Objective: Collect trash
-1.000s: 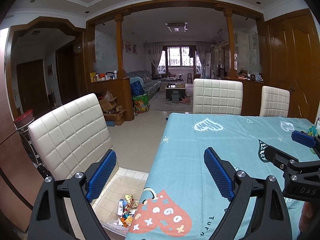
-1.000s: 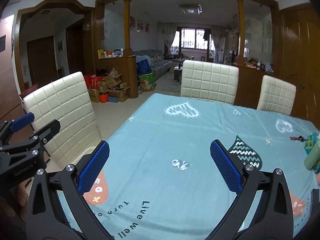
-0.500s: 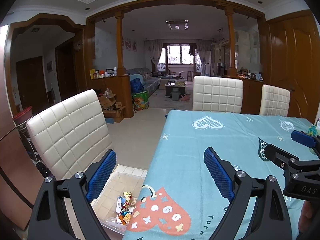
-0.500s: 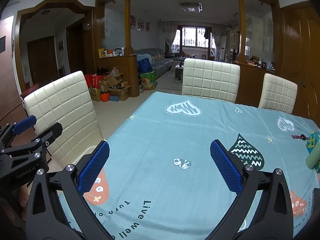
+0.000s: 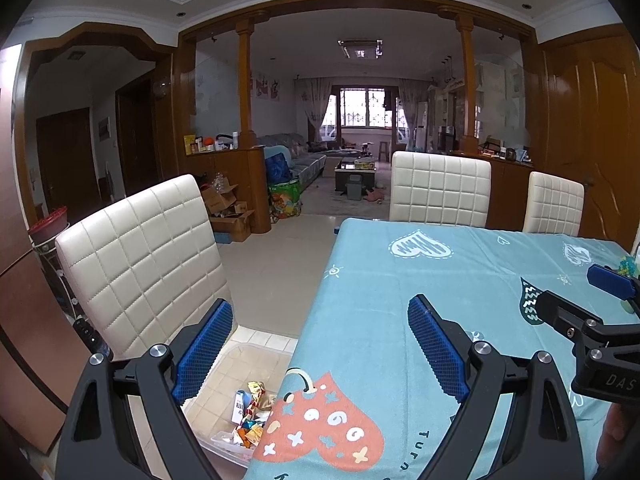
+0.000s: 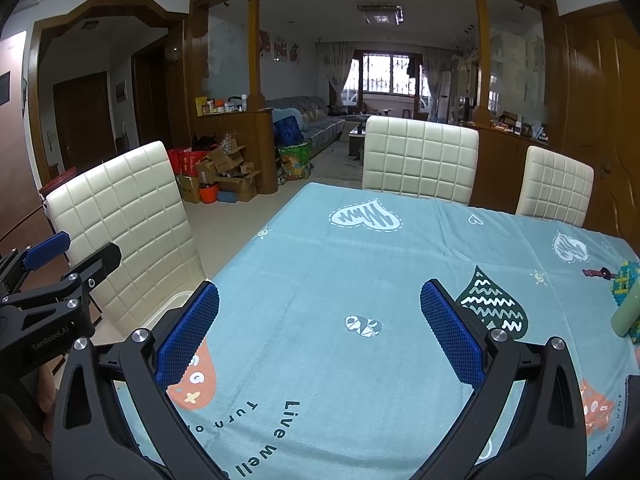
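Two claws are hovering over one surface [image 6: 340, 264], which is wearing a light blue cloth printed with hearts. The left claw [image 5: 320, 350] is standing wide apart with nothing between its blue pads; its left pad is hanging past the surface's left edge and its right pad is lying over the cloth. The right claw [image 6: 320, 330] is likewise gaping wide and gripping nothing, both pads lying over the cloth. Three cream quilted chairs are showing: one chair [image 5: 140, 256] at the left side and two at the far end. One clear plastic bin [image 5: 256, 354] is sitting on the floor between the left chair and the surface's edge. The trash [image 5: 250, 412], a small heap of colourful wrappers and a little white carton, is lying inside this bin, below and just right of the left claw's left pad, and well to the left of the right claw. At the right edge of the right wrist view, one pale green object [image 6: 626, 314] is resting on the cloth beside a knitted blue-and-yellow item [image 6: 626, 280].
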`<state>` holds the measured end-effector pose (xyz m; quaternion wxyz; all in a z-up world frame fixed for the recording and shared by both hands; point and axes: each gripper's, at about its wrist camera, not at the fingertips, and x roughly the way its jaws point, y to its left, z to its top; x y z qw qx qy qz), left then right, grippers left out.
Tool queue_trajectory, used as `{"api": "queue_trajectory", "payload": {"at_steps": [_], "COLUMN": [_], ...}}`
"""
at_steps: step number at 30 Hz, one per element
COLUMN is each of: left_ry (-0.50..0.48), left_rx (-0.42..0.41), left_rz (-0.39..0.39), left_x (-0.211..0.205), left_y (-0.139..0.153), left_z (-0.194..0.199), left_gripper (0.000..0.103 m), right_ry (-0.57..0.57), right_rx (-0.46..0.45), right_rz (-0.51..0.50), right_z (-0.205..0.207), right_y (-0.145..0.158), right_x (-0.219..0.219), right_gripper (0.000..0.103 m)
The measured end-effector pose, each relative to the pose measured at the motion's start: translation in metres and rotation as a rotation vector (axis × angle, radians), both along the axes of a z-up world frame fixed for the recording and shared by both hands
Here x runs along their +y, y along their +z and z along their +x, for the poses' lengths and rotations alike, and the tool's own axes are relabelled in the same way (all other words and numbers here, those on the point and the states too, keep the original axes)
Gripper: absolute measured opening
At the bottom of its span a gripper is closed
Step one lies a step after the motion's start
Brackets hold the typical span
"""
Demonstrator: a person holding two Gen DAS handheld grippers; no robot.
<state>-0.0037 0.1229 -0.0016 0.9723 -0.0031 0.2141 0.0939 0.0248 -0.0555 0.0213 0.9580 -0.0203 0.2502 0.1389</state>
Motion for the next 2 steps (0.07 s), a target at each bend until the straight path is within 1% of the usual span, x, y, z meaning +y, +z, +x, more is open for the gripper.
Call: {"api": "queue_trajectory", "payload": {"at_steps": [2], "left_ry": [-0.003], "left_rx": [-0.002], "left_rz": [0.004], "left_x": [-0.0006], "left_y": [0.0005], "left_z": [-0.0005], "left_gripper": [0.087], "right_ry": [-0.001], "right_rx": [0.002], "right_rz": [0.001], "right_z": [0.0013], "right_y": [0.0003], "right_x": [-0.0002], "right_gripper": [0.099]}}
